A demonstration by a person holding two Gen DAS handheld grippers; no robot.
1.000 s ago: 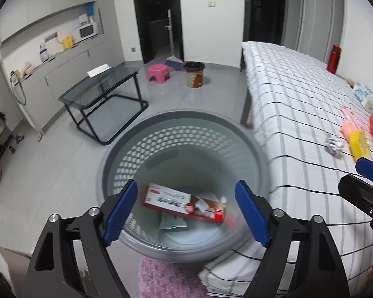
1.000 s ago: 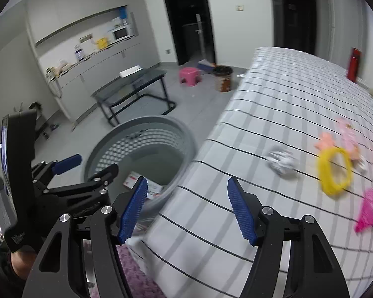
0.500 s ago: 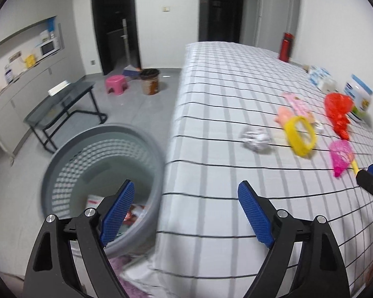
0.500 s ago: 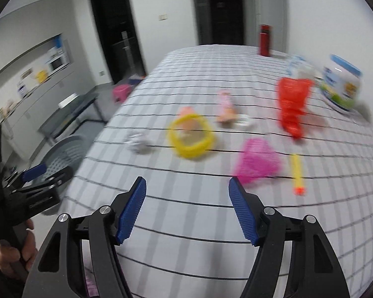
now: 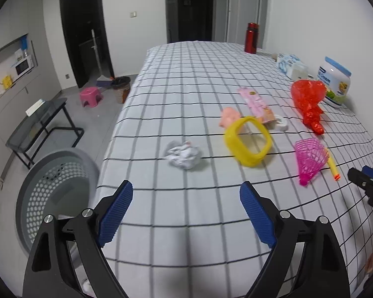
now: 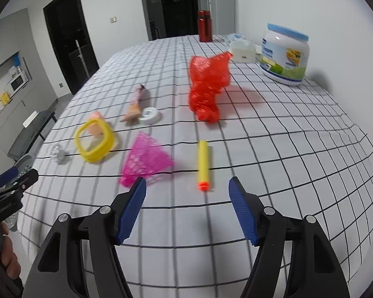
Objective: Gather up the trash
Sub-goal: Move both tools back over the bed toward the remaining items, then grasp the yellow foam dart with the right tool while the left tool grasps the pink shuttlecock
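My left gripper [image 5: 186, 201] is open and empty above the near edge of the checked table [image 5: 186, 92]. A crumpled white paper ball [image 5: 184, 154] lies just beyond it. The grey perforated bin [image 5: 47, 188] stands on the floor to the left. My right gripper [image 6: 187, 201] is open and empty, with a yellow foam dart [image 6: 203, 165] and a pink net cone [image 6: 145, 161] just ahead. A yellow ring [image 6: 94, 144], a red net bag [image 6: 209, 87], a pink wrapper [image 6: 136, 103] and a white tape roll [image 6: 150, 115] lie farther back.
A large white jar [image 6: 284, 54], a tissue pack [image 6: 241, 48] and a red bottle [image 6: 205, 26] stand at the table's far right. On the floor are a glass side table [image 5: 37, 124], a pink stool [image 5: 90, 96] and a small brown bin [image 5: 121, 88].
Both grippers have swung right, from over the bin to over the table. The box in the bin is out of view. Both stay open.
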